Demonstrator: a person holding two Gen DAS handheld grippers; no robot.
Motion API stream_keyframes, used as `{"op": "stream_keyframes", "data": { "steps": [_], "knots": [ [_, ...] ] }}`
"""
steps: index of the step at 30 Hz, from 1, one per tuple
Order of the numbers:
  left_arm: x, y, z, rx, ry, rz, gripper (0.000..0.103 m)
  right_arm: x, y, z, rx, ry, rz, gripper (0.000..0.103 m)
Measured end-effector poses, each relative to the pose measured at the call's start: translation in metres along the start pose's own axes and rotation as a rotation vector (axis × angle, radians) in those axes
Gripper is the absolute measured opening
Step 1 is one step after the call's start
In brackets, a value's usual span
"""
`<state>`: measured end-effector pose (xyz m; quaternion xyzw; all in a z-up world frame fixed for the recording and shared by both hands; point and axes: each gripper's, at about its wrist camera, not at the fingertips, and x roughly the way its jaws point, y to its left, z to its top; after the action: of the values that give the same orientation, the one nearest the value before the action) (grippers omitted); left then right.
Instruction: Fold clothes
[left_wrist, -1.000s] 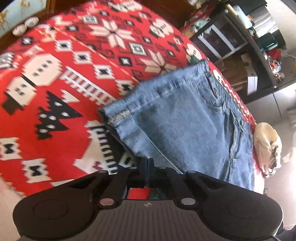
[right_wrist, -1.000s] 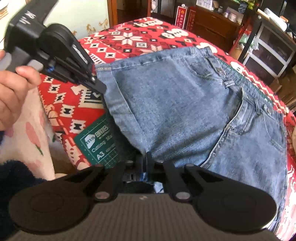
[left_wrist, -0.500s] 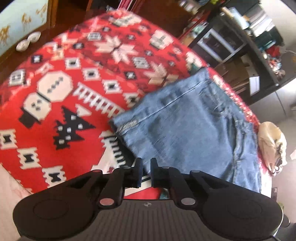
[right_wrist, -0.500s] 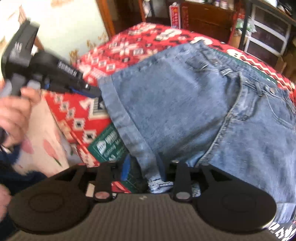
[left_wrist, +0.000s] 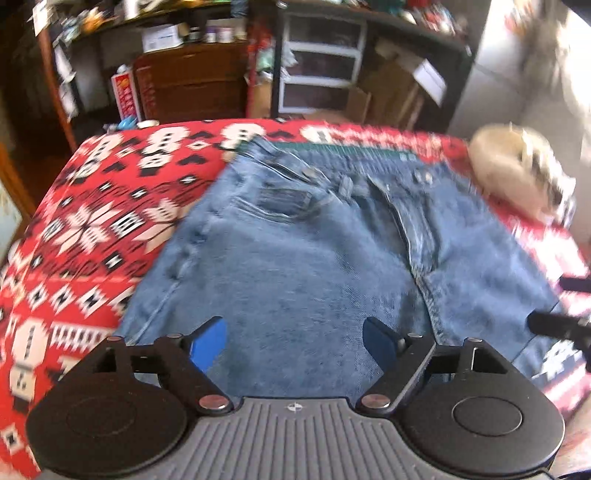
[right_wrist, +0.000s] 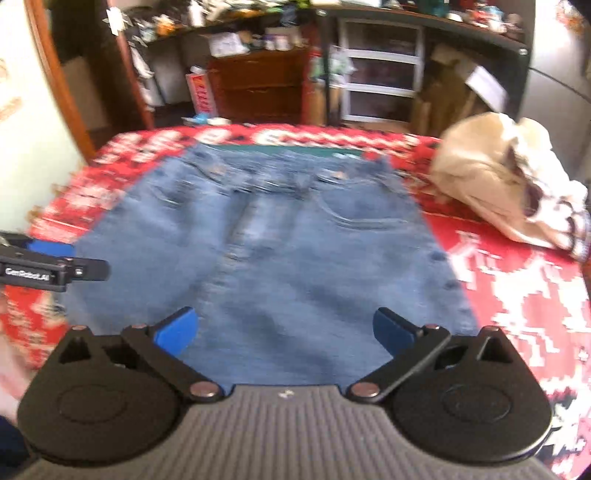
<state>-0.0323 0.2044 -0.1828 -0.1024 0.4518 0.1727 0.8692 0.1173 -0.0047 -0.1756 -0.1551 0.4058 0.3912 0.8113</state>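
A red patterned blanket (left_wrist: 85, 229) is spread over the surface, and the jeans (left_wrist: 295, 266) are laid flat on it, near its middle. The waistband is turned to the far side, toward the shelves. A thin green strip, maybe a mat, is seen just behind the waistband, under the cloth. The legs are not seen hanging out toward the cameras, and the near edge is hidden behind the gripper bodies, so it is judged that the legs are already folded up and one fold is done. A further fold, to make the bundle smaller, is probably still left; this cannot be confirmed, because both views are blurred.

A cream crumpled garment (right_wrist: 509, 184) is lying on the blanket to the right of the jeans, close to them but apart. It is not folded, so it is judged as work still to be done.

The left gripper (left_wrist: 295, 343) is held over the near part of the jeans, with its blue pads wide apart and nothing between them. The right gripper (right_wrist: 284, 328) is held in the same way, spread and empty, also above the denim.

As for containers, a unit of plastic drawers (right_wrist: 380, 74) is seen in the background beside a wooden chest of drawers. What is inside cannot be told.
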Motion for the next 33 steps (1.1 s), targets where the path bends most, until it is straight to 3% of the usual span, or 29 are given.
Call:
{"op": "stream_keyframes", "data": {
  "steps": [7, 9, 12, 19, 23, 33],
  "knots": [
    [0.042, -0.033, -0.007, 0.143, 0.052, 0.099, 0.081, 0.043, -0.017, -0.020, -0.033, 0.079, -0.044, 0.102],
    [0.044, -0.036, -0.011, 0.162, 0.033, 0.136, 0.096, 0.054, -0.017, -0.025, -0.020, 0.113, -0.043, 0.102],
    [0.043, -0.040, -0.015, 0.199, -0.002, 0.178, 0.103, 0.055, -0.019, -0.035, -0.002, 0.083, -0.054, 0.103],
    [0.046, -0.027, -0.019, 0.096, -0.020, 0.128, 0.103, 0.051, -0.019, -0.042, -0.001, 0.053, -0.059, 0.103],
    [0.049, -0.014, -0.025, 0.033, -0.049, 0.048, 0.103, 0.049, -0.019, -0.045, -0.002, 0.018, -0.059, 0.103],
    [0.049, -0.013, -0.033, 0.067, -0.108, 0.023, 0.103, 0.044, -0.015, -0.060, 0.003, -0.081, -0.072, 0.103]
  ]
}}
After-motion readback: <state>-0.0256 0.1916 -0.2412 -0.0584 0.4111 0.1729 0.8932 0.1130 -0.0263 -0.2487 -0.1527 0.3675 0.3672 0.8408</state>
